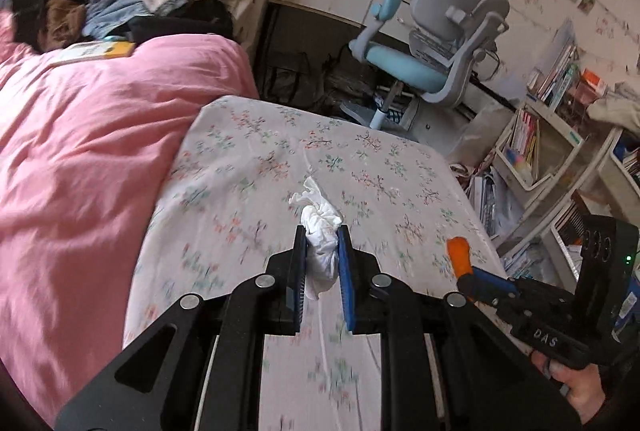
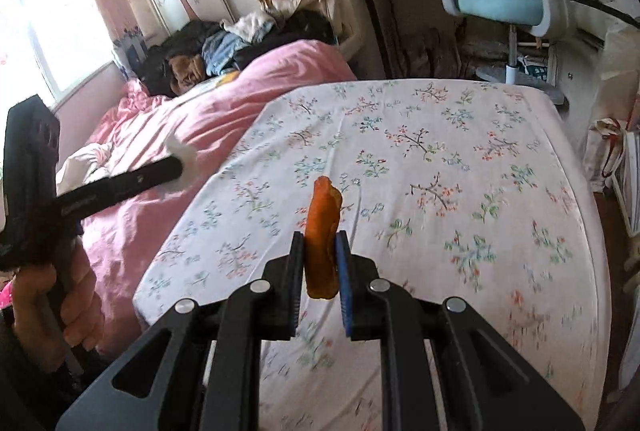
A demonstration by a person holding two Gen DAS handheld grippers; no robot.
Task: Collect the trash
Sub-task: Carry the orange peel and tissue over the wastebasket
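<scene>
Both grippers grip trash. My left gripper [image 1: 322, 231], low in the frame's centre, clamps a crumpled white tissue [image 1: 320, 231] above the floral bedsheet [image 1: 380, 167]. My right gripper [image 2: 320, 237], also low and central, pinches an orange peel [image 2: 322, 227]. A pink duvet [image 1: 80, 135] fills the left side of both views.

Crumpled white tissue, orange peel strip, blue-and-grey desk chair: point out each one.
Crumpled white tissue [image 1: 322, 251], left wrist view, on its bunched middle between the jaws.
Orange peel strip [image 2: 322, 231], right wrist view, on its middle above the jaws.
Blue-and-grey desk chair [image 1: 404, 65], left wrist view, on the blue seat.
</scene>
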